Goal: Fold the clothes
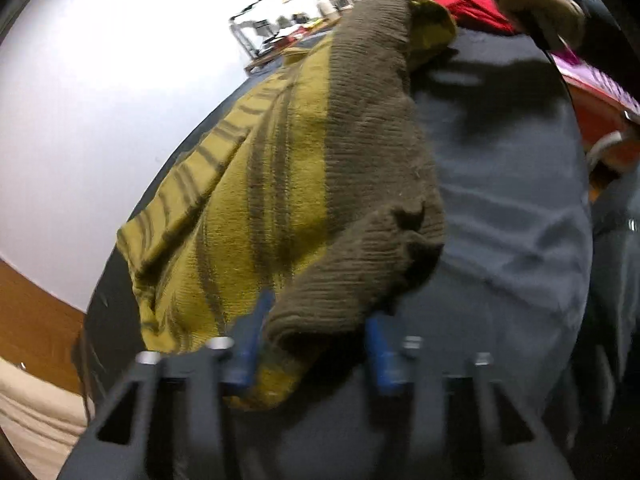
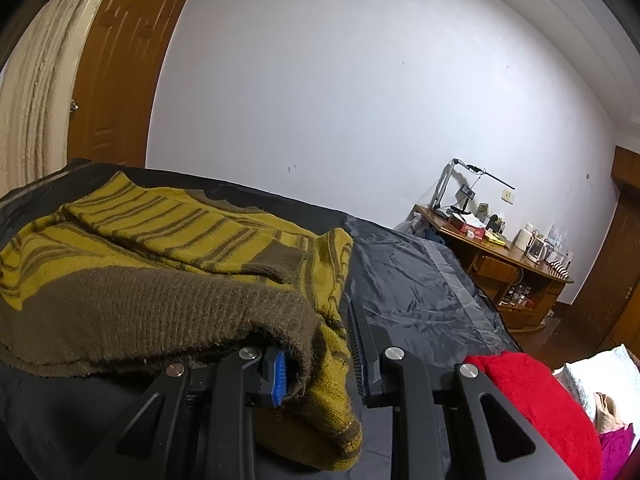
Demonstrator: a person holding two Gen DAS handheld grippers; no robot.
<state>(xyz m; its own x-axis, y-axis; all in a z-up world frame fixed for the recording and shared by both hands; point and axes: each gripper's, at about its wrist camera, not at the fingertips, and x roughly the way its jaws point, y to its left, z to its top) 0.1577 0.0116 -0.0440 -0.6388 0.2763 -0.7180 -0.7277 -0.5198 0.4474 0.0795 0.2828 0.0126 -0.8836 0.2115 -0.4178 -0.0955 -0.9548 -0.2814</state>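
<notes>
bed (image 2: 420,280) dark grey cover | on it: striped sweater (image 2: 160,240); red garment (image 2: 532,392)

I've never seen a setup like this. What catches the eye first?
The yellow-and-brown striped sweater, lying on the dark bedcover, its brown hem between the open jaws of both grippers. Then the red garment at lower right, and the cluttered desk against the white wall.

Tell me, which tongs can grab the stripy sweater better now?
Probably the right tongs: the sweater corner sits deep between their open fingers. The left tongs only straddle the brown hem's edge.
</notes>
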